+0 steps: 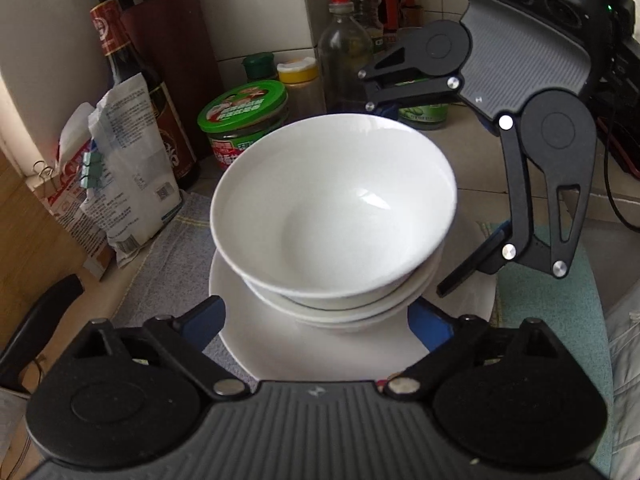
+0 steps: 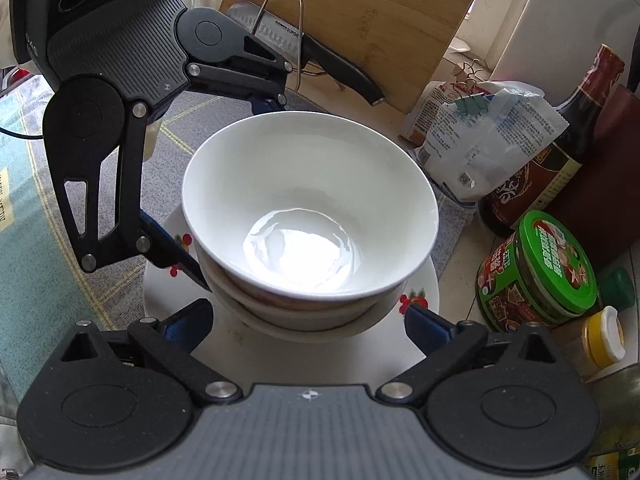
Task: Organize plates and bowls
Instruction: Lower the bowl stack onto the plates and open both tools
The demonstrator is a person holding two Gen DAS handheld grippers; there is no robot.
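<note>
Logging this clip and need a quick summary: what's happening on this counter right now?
A person holds a claw in each hand over a stack of white bowls on a plate with a red berry pattern, on a grey cloth on a kitchen counter. The left claw and the right claw face the stack from opposite sides. Both are spread wide on either side of the bowls, pads clear of them, so nothing is gripped. Jars, bottles and bags crowd the counter behind.

Pale counter [image 1: 472,152] against a white tiled wall [image 1: 256,8], wooden cutting board [image 2: 360,20] leaning behind, daylight glare
</note>
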